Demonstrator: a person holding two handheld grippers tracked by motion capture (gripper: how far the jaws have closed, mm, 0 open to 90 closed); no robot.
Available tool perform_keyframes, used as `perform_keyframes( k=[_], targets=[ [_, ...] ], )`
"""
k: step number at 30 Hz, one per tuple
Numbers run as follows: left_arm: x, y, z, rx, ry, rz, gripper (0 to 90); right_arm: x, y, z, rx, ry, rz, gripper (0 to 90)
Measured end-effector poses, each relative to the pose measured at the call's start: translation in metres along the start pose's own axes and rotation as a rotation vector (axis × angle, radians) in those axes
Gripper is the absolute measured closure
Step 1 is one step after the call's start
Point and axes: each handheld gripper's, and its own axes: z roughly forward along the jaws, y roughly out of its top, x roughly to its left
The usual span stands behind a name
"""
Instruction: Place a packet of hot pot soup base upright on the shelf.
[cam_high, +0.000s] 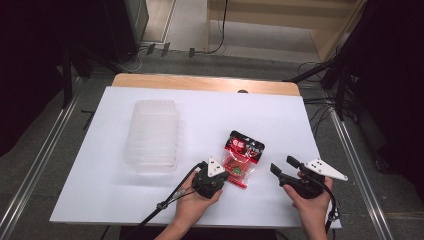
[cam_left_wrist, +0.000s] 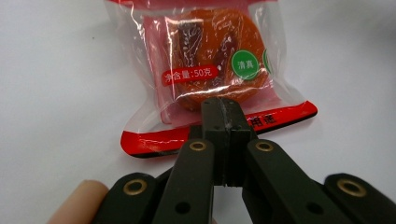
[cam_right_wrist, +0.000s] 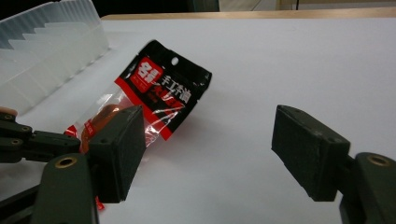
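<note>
The white table (cam_high: 150, 210) carries a clear plastic container (cam_high: 151, 134) at far left, empty as far as can be seen. The snack packet (cam_high: 242, 157) lies at centre, outside the container, so any placing is judged not yet done. The left gripper (cam_left_wrist: 219, 116), held low, pinches the packet's near red edge. The right gripper (cam_right_wrist: 208, 149) hovers to the right, jaws spread, empty.

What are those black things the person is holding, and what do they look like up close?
Each hand holds a black tool: the left tool and the right tool. Each has two jointed black arms with brass-coloured rivets, ending in flat rectangular black pads. A pale three-cornered plate with dark dots sits on top, and a black cable trails off. The forearms are bare, with no sleeves.
</note>
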Motion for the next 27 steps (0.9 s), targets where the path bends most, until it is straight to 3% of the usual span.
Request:
perform_keyframes(
  k=[4,9,14,19,27],
  targets=[
    [-0.001,-0.001,0.001,0.011,-0.003,0.009,90.0,0.002,0.000,0.003,0.007,0.010,-0.004,26.6],
    [0.001,-0.001,0.001,0.014,-0.018,-0.005,90.0,0.007,0.000,0.007,0.018,0.057,0.001,30.6],
    [0.001,-0.001,0.001,0.013,-0.012,-0.002,90.0,0.011,0.000,0.025,0.059,0.094,0.034,33.2],
    [0.001,-0.001,0.001,0.013,-0.012,-0.003,90.0,0.013,0.002,0.038,0.100,0.089,0.020,33.2],
    [0.001,-0.001,0.001,0.011,-0.010,0.001,90.0,0.009,0.005,0.065,0.136,0.084,0.065,36.6]
  ],
)
